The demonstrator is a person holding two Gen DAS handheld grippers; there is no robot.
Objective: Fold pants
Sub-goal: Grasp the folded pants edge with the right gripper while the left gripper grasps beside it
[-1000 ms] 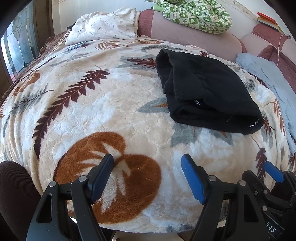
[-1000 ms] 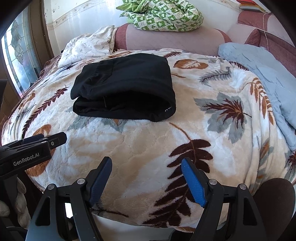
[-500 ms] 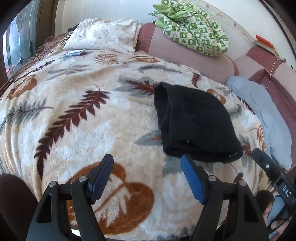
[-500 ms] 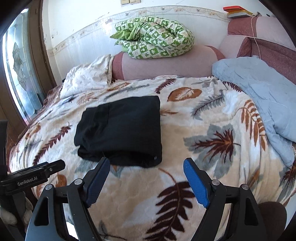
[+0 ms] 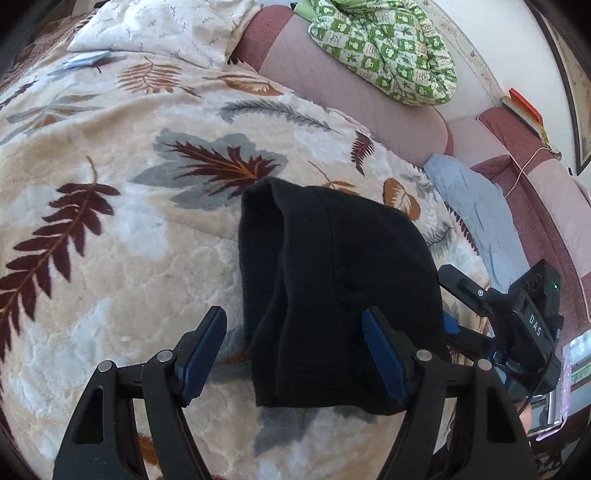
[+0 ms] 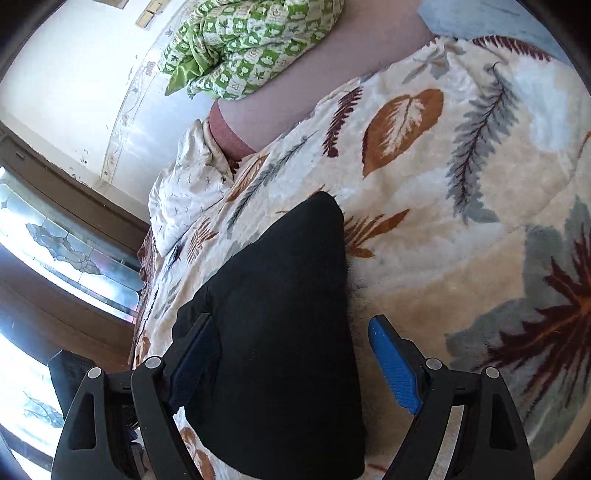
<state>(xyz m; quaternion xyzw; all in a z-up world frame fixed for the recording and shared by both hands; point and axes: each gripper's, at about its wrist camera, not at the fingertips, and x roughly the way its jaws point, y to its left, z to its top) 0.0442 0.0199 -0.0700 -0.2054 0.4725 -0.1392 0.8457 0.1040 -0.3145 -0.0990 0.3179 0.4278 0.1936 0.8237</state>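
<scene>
Black pants (image 5: 332, 280) lie folded into a compact stack on the leaf-patterned blanket (image 5: 110, 258). My left gripper (image 5: 295, 354) is open, its blue pads straddling the near left part of the stack. My right gripper (image 6: 291, 365) is open and tilted, over the near right edge of the pants (image 6: 280, 332), left pad above the fabric, right pad above the blanket. The right gripper's body also shows at the right of the left wrist view (image 5: 517, 325).
A green patterned quilt (image 5: 384, 48) sits on the pink headboard (image 5: 351, 99). A white pillow (image 5: 162, 26) lies at the back left, a light blue blanket (image 5: 476, 214) on the right. A stained-glass window (image 6: 66, 251) is at the left.
Both grippers have moved forward from the bed's near edge to the folded pants and now hover over them. The right gripper has rolled to a tilt. The pants have not moved.
</scene>
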